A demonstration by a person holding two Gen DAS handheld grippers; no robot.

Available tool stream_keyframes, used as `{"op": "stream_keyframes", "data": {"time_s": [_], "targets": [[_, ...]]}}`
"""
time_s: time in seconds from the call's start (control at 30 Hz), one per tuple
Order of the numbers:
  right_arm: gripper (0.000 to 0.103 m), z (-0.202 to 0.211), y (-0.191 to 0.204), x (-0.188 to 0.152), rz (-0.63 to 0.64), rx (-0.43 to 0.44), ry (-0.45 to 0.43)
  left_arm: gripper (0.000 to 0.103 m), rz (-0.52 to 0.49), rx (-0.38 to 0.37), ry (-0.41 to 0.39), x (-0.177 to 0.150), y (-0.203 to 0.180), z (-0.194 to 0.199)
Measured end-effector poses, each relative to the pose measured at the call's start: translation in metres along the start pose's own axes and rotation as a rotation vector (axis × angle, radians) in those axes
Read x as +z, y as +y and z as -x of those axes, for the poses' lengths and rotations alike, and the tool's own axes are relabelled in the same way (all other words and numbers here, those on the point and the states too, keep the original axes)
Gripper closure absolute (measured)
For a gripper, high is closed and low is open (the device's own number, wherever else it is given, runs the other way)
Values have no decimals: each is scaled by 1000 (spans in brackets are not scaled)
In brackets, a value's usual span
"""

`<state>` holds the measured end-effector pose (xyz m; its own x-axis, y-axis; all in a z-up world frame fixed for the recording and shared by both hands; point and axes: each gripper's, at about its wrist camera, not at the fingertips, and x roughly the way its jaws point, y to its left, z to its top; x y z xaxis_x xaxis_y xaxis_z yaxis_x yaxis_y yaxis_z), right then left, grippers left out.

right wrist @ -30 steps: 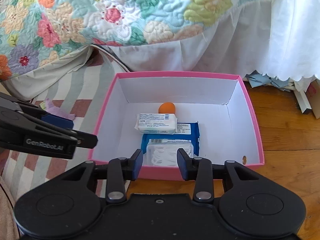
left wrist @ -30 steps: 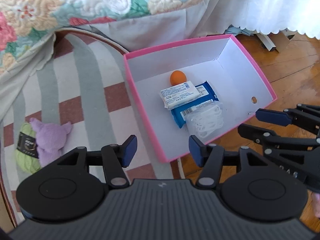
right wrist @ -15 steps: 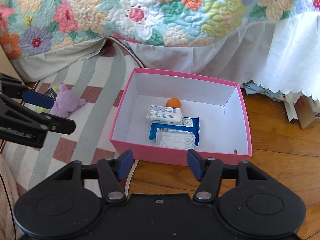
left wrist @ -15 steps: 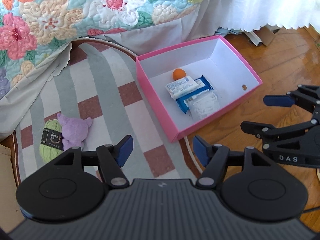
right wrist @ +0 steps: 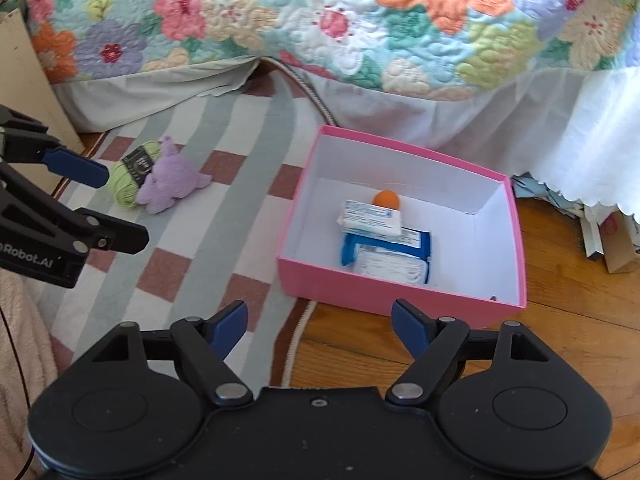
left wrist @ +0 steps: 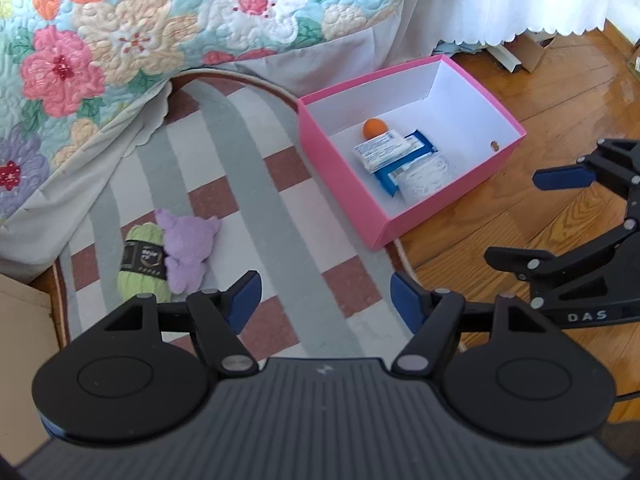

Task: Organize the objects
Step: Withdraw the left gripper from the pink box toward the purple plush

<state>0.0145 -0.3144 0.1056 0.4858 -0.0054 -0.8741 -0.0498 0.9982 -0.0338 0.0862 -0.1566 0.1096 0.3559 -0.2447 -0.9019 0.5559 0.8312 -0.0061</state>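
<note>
Both grippers are spreading wider than a second ago, nothing between their fingers: left gripper [left wrist: 325,295] and right gripper [right wrist: 319,325] released, now sitting farther back from the pink box [right wrist: 400,294]. Box is lying half on the striped rug [left wrist: 256,184], half on wood floor [right wrist: 560,320], by the bed. Inside: orange ball [right wrist: 386,199], white packet [right wrist: 370,218] over blue pack [right wrist: 412,240], clear bag [right wrist: 390,266]. Purple plush [left wrist: 188,248] is touching green yarn [left wrist: 140,260] on rug, well apart from box.
</note>
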Motion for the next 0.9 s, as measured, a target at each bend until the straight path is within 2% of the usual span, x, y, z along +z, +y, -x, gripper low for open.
{"op": "stream_keyframes", "data": {"time_s": [0.23,0.5,0.6,0.7,0.8,0.9], "targets": [[13,2,23,1,52,40,12,19,-20,-16,-23,-24,11,19],[13,2,47,4,95,64,5,17,12,-17,-27,-45,34,25],[13,3,58,5,112,76,-7,16,38,2,-29,-52,49,25],[13,4,71,8,139,91,-19,16,23,16,-44,-59,63,27],[13,6,84,11,173,119,-35,16,53,-14,-45,-65,79,30],[13,6,96,14,202,157,-74,16,78,-7,-90,-70,94,32]]}}
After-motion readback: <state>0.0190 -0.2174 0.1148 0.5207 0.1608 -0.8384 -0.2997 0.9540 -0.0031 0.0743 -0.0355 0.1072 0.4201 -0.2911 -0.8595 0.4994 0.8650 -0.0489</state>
